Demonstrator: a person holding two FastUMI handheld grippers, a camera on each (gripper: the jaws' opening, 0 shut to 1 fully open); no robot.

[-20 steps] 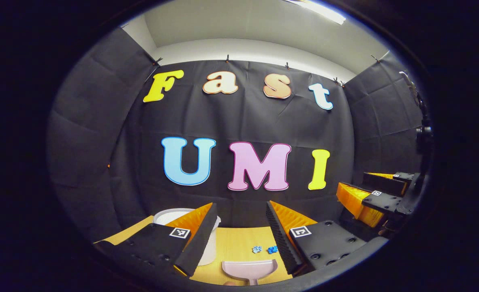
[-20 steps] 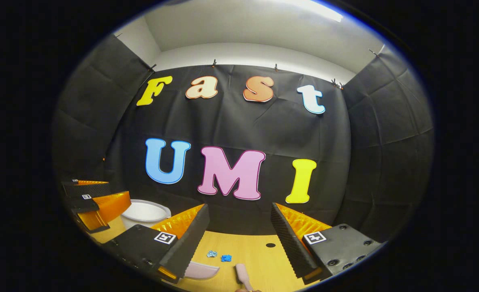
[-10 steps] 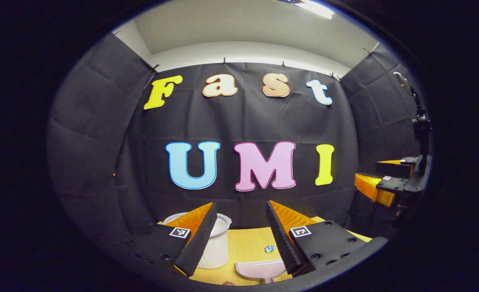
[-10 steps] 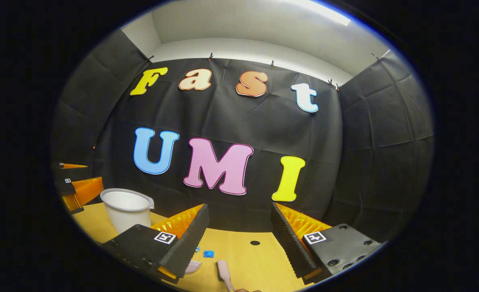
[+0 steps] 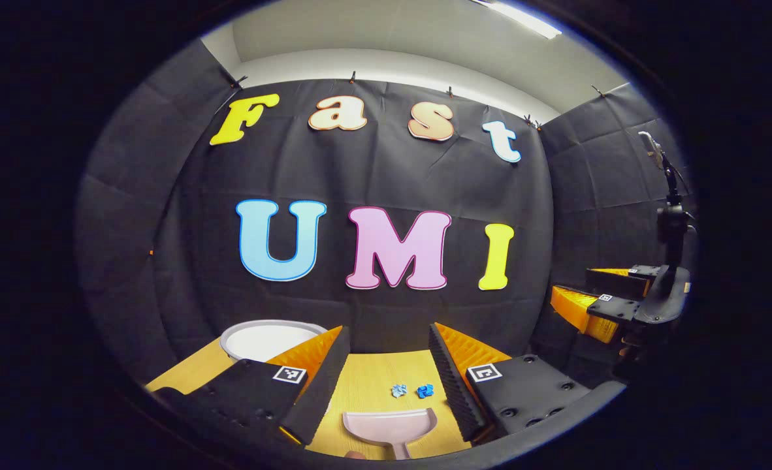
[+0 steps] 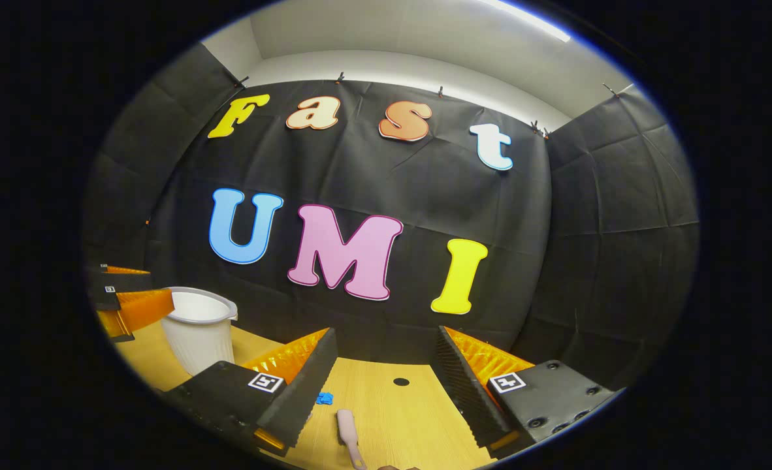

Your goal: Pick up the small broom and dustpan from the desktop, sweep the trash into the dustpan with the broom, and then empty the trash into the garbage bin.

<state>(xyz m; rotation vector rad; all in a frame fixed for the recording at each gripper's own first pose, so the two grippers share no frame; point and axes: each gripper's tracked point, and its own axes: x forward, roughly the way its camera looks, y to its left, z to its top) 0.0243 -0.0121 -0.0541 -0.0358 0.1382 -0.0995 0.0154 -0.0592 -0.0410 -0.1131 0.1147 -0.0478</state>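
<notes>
While both pairs of black-and-orange jaws stand wide apart and hold nothing, the sweeping tools lie untouched on the light wooden table (image 5: pixel 366 385).

In the left gripper view, the left gripper (image 5: pixel 386 365) hangs above the table with its ridged orange-backed fingers (image 5: pixel 324 372) spread. A pale pink plastic dustpan (image 5: pixel 389 424) lies flat on the wood at 6 o'clock, between the fingers, its open mouth facing the back wall and its short handle pointing toward the camera. Just beyond the mouth sit two small scraps of crumpled paper trash, one pale blue (image 5: pixel 398 390) and one bright blue (image 5: pixel 425 391), close together and apart from the pan. A white plastic garbage bin (image 5: pixel 262 338) stands at 8 o'clock, partly hidden behind the left finger. The right gripper (image 5: pixel 605 303) shows at 3 o'clock, well apart from the table items, its jaws likewise parted.

In the right gripper view, the right gripper (image 6: pixel 386 369) hangs with its jaws wide. The pale pink handle of the small broom (image 6: pixel 347 427) lies on the table (image 6: pixel 399 411) at 6 o'clock, between the fingers; its brush end cannot be made out. The bright blue scrap (image 6: pixel 324 397) lies just beside the left finger. The white bin (image 6: pixel 198 329) stands upright at 9 o'clock, with the left gripper (image 6: pixel 128 303) just beyond it. A small dark hole (image 6: pixel 401 381) marks the tabletop near the back wall.
</notes>
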